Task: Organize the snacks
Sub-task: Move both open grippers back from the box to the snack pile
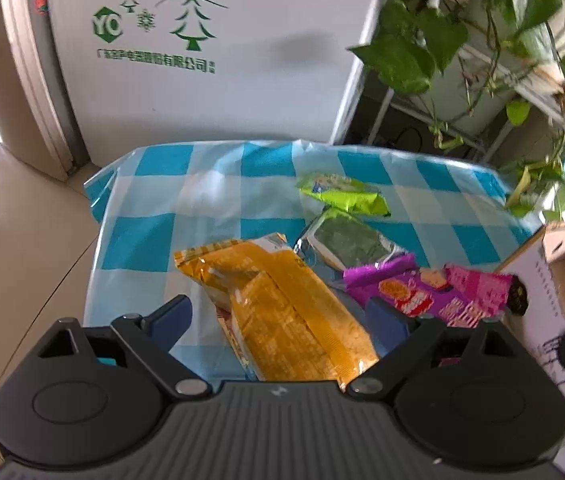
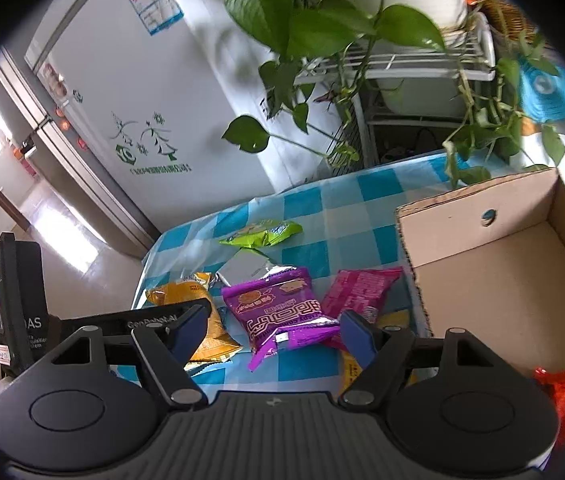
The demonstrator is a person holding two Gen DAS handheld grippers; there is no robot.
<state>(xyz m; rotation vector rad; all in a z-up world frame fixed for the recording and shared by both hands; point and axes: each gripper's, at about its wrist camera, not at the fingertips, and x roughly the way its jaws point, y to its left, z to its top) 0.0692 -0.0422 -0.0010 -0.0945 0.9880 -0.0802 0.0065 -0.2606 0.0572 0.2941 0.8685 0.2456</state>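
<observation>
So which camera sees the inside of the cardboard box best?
The right wrist view: the cardboard box opens toward it, so you see its brown floor and inner walls. The left wrist view catches only a slice of that box at its right edge, mostly the printed outer side.

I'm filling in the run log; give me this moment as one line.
left gripper: open, over yellow packet | right gripper: open, over purple packet | cardboard box: no snacks seen inside

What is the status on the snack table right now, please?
Left gripper open over yellow packet. Right gripper open over purple packet. Cardboard box to the right, open. Nothing blocking.
</observation>
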